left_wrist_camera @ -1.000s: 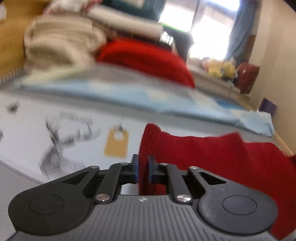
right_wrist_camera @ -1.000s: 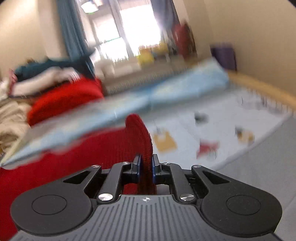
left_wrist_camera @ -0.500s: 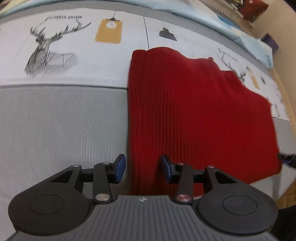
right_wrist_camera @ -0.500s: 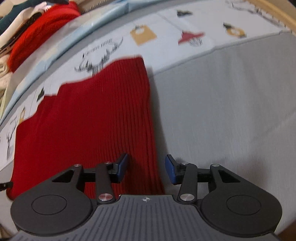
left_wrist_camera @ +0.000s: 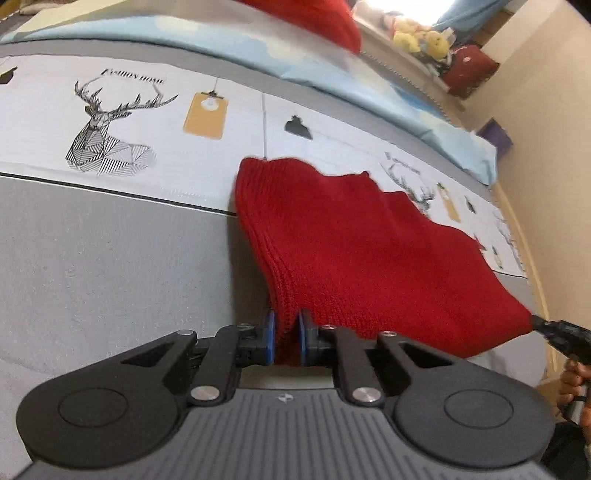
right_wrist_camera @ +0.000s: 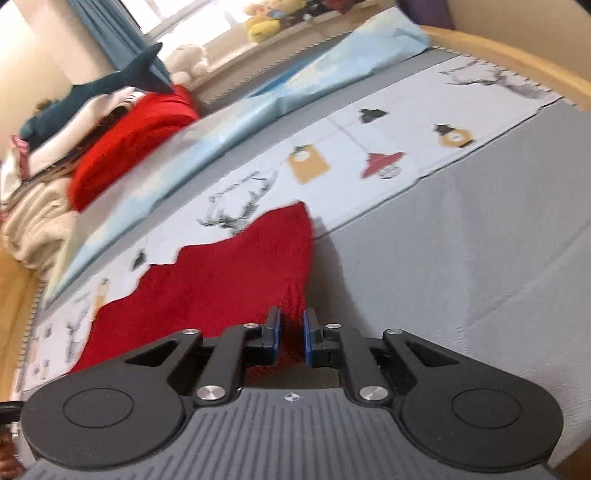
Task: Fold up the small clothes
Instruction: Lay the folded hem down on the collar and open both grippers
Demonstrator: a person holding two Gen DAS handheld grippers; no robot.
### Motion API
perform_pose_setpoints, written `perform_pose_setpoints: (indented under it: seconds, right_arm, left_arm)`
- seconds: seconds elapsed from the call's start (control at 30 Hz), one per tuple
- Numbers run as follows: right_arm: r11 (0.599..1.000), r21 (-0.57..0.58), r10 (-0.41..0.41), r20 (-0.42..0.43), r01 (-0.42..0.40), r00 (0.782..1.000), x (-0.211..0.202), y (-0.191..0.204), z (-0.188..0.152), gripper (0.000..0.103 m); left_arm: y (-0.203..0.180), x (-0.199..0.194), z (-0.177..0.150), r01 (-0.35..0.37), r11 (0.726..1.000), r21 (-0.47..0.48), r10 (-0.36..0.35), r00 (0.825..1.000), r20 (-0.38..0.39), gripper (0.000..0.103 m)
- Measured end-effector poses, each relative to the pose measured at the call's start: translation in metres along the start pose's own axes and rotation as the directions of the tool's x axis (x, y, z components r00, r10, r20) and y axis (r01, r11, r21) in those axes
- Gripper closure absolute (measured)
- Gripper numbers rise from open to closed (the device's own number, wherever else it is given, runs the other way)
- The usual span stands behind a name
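Observation:
A red knitted garment (left_wrist_camera: 351, 254) lies partly on the grey bed cover, its near edge lifted. My left gripper (left_wrist_camera: 286, 334) is shut on its near left corner. My right gripper (right_wrist_camera: 291, 336) is shut on its near right corner, and the garment (right_wrist_camera: 229, 280) stretches away to the left in that view. The right gripper's tip (left_wrist_camera: 554, 330) shows at the far right of the left wrist view, at the garment's other corner. The garment's far edge rests on the printed white sheet (left_wrist_camera: 122, 110).
A light blue quilt (left_wrist_camera: 258, 48) lies along the back of the bed. A pile of red, cream and white clothes (right_wrist_camera: 110, 140) sits at the back left. Plush toys (right_wrist_camera: 266, 18) line the windowsill. The wooden bed edge (right_wrist_camera: 517, 62) runs at the right.
Half a second ago both grippers were open over the flat garment's near corners. Now both have shut on those corners and lifted the near edge.

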State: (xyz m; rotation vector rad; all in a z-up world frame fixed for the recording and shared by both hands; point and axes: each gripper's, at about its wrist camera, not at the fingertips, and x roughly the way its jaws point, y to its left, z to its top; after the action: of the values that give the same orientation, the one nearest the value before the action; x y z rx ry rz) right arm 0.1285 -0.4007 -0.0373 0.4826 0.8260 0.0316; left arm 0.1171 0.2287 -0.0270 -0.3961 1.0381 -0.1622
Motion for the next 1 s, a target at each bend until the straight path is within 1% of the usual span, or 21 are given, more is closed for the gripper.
perform_pose_setpoints:
  seconds: [0.03,0.07,0.13,0.17,0.2,0.23,0.27,0.33,0.4,0.47,0.5,0.53,0.57,0.6,0.63,0.67,0.7,0.73,0.83,0.9,1.0]
  right_arm:
    - [0.999,-0.011,-0.039,-0.022,0.039,0.999,0.003,-0.001,-0.002,0.091]
    - [0.997,0.003,-0.079,-0.069,0.079,0.994,0.011,-0.006,-0.005,0.091]
    - [0.991,0.032,-0.125,-0.164,0.132,0.979,0.03,-0.013,-0.011,0.091]
    - [0.989,0.014,-0.143,-0.195,0.149,0.97,0.038,-0.011,-0.014,0.09]
    - [0.986,-0.029,-0.166,-0.226,0.164,0.96,0.046,-0.004,-0.016,0.089]
    - [0.981,-0.071,-0.193,-0.227,0.182,0.955,0.05,0.001,-0.021,0.087]
    - [0.971,-0.114,-0.229,-0.204,0.209,0.952,0.051,0.008,-0.022,0.087]
    - [0.954,-0.186,-0.265,-0.148,0.236,0.953,0.047,0.021,-0.023,0.087]
    - [0.947,-0.23,-0.246,-0.077,0.223,0.966,0.038,0.031,-0.023,0.087]
    - [0.954,-0.224,-0.219,-0.057,0.201,0.974,0.034,0.032,-0.021,0.086]
    - [0.959,-0.213,-0.204,-0.067,0.186,0.977,0.037,0.03,-0.02,0.08]
    - [0.964,-0.205,-0.193,-0.089,0.172,0.977,0.04,0.027,-0.02,0.072]
    - [0.966,-0.205,-0.191,-0.137,0.16,0.972,0.049,0.025,-0.021,0.07]
    - [0.964,-0.212,-0.203,-0.183,0.163,0.962,0.058,0.023,-0.023,0.068]
    - [0.956,-0.23,-0.235,-0.226,0.183,0.945,0.066,0.021,-0.027,0.068]
    - [0.941,-0.261,-0.284,-0.267,0.214,0.921,0.075,0.019,-0.033,0.068]
    - [0.934,-0.276,-0.307,-0.293,0.228,0.905,0.08,0.018,-0.036,0.068]
    - [0.933,-0.276,-0.311,-0.3,0.229,0.902,0.081,0.017,-0.037,0.068]
    - [0.931,-0.292,-0.3,-0.265,0.221,0.916,0.073,0.024,-0.034,0.068]
    - [0.932,-0.295,-0.28,-0.214,0.212,0.936,0.062,0.03,-0.031,0.068]
    - [0.928,-0.307,-0.265,-0.143,0.212,0.954,0.05,0.036,-0.026,0.066]
  left_arm:
    - [-0.002,0.003,-0.003,-0.014,1.0,0.014,0.014,1.0,-0.023,0.09]
    - [-0.003,0.008,-0.005,-0.034,0.999,0.029,0.036,0.998,-0.06,0.09]
    - [-0.006,0.024,-0.011,-0.088,0.994,0.073,0.097,0.986,-0.135,0.088]
    - [-0.008,0.028,-0.012,-0.111,0.99,0.09,0.123,0.982,-0.146,0.088]
    - [-0.009,0.03,-0.011,-0.148,0.983,0.109,0.163,0.977,-0.139,0.087]
    - [-0.009,0.027,-0.01,-0.172,0.979,0.112,0.185,0.976,-0.118,0.086]
    - [-0.009,0.024,-0.007,-0.168,0.98,0.102,0.178,0.979,-0.099,0.085]
    - [-0.008,0.016,-0.003,-0.103,0.993,0.062,0.107,0.992,-0.072,0.085]
    - [-0.013,0.014,-0.002,-0.063,0.995,0.074,0.069,0.995,-0.07,0.085]
    - [-0.024,0.022,-0.004,-0.056,0.991,0.124,0.068,0.993,-0.096,0.085]
    - [-0.03,0.028,-0.005,-0.067,0.986,0.153,0.084,0.991,-0.109,0.085]
    - [-0.034,0.035,-0.007,-0.09,0.979,0.185,0.114,0.986,-0.125,0.085]
    - [-0.037,0.042,-0.01,-0.112,0.97,0.215,0.144,0.979,-0.143,0.085]
    - [-0.038,0.05,-0.011,-0.127,0.963,0.237,0.168,0.973,-0.159,0.085]
    - [-0.038,0.057,-0.014,-0.144,0.956,0.254,0.192,0.966,-0.176,0.085]
    - [-0.036,0.062,-0.017,-0.157,0.951,0.267,0.211,0.959,-0.188,0.085]
    - [-0.036,0.066,-0.019,-0.169,0.946,0.277,0.229,0.953,-0.198,0.085]
    - [-0.035,0.068,-0.019,-0.173,0.944,0.282,0.234,0.951,-0.201,0.085]
    - [-0.034,0.068,-0.017,-0.169,0.945,0.281,0.229,0.954,-0.194,0.083]
    - [-0.032,0.067,-0.017,-0.169,0.945,0.279,0.229,0.954,-0.195,0.083]
    - [-0.035,0.066,-0.017,-0.169,0.945,0.279,0.228,0.954,-0.194,0.083]
